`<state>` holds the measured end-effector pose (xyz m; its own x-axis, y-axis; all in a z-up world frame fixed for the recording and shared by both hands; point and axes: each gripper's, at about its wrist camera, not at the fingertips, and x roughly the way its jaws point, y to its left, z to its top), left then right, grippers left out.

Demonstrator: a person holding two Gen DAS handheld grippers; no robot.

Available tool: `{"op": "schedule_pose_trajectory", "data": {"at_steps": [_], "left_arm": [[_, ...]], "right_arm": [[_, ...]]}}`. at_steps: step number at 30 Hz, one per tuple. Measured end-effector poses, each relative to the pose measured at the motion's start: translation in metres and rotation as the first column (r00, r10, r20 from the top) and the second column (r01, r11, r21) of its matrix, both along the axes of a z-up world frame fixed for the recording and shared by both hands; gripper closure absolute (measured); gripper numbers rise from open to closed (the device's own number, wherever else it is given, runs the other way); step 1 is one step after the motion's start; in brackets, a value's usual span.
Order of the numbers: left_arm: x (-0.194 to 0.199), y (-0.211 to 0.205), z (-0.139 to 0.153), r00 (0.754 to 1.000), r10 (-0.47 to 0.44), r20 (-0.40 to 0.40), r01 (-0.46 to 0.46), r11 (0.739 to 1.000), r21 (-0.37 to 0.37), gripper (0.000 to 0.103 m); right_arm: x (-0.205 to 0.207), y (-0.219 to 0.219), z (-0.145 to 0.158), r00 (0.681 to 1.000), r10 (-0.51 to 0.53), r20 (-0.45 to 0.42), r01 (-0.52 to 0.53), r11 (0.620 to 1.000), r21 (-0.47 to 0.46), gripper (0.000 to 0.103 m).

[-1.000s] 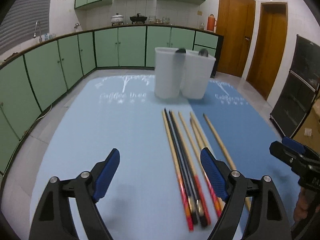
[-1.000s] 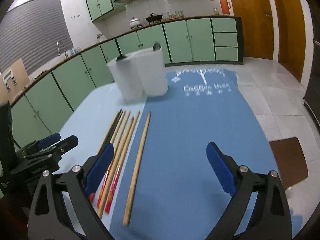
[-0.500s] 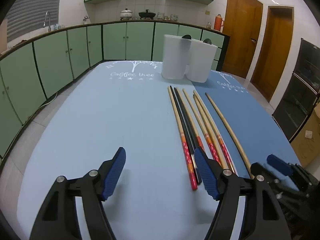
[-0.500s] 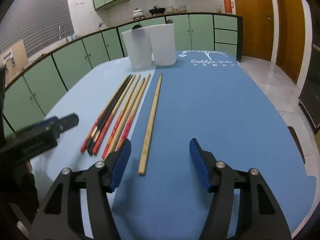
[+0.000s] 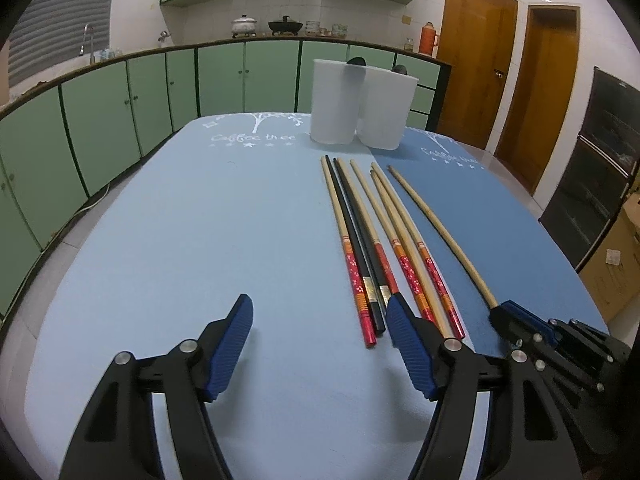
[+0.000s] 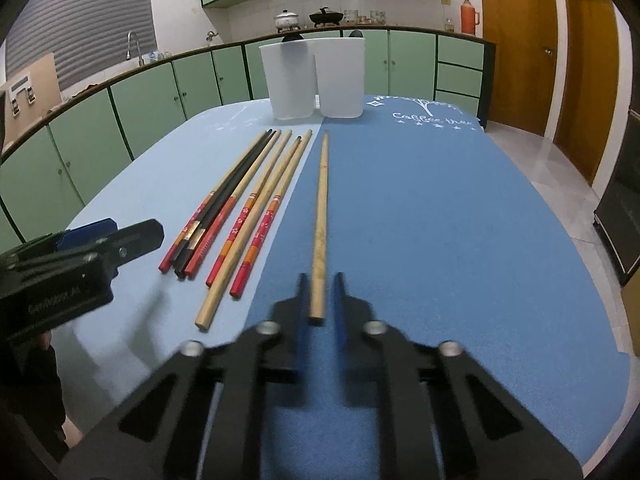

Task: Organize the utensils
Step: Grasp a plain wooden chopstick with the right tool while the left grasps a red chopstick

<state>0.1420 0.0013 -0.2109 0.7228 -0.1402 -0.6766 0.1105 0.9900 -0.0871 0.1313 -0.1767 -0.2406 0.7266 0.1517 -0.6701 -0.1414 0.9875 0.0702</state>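
Note:
Several chopsticks [image 5: 376,240] lie side by side on the blue table mat, some red-ended, two black, also in the right wrist view [image 6: 240,208]. One plain wooden chopstick [image 6: 321,220] lies apart to their right, also in the left wrist view [image 5: 440,232]. My right gripper [image 6: 319,292] has its jaws nearly closed around that chopstick's near end. My left gripper [image 5: 320,320] is open and empty, low over the mat left of the bundle. Two white containers [image 5: 360,108] stand at the far end, a dark utensil tip in each.
The table [image 5: 180,240] has a light blue mat on the left and a darker blue mat [image 6: 440,220] on the right. Green kitchen cabinets [image 5: 120,100] ring the room. Wooden doors [image 5: 500,72] stand at the right. A cardboard box [image 5: 616,264] sits beyond the table's right edge.
My right gripper has gone from wide open to nearly closed around the plain chopstick's near end. Both grippers have pulled back and lowered toward the near ends of the chopsticks.

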Motion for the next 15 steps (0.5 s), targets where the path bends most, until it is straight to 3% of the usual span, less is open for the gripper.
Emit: {"op": "schedule_pose_trajectory", "data": {"at_steps": [15], "left_arm": [[-0.003, 0.001, -0.015, 0.999, 0.030, -0.025, -0.029, 0.998, 0.048, 0.043]], "right_arm": [[0.007, -0.011, 0.000, 0.999, -0.042, -0.005, 0.042, 0.999, -0.006, 0.097]]}}
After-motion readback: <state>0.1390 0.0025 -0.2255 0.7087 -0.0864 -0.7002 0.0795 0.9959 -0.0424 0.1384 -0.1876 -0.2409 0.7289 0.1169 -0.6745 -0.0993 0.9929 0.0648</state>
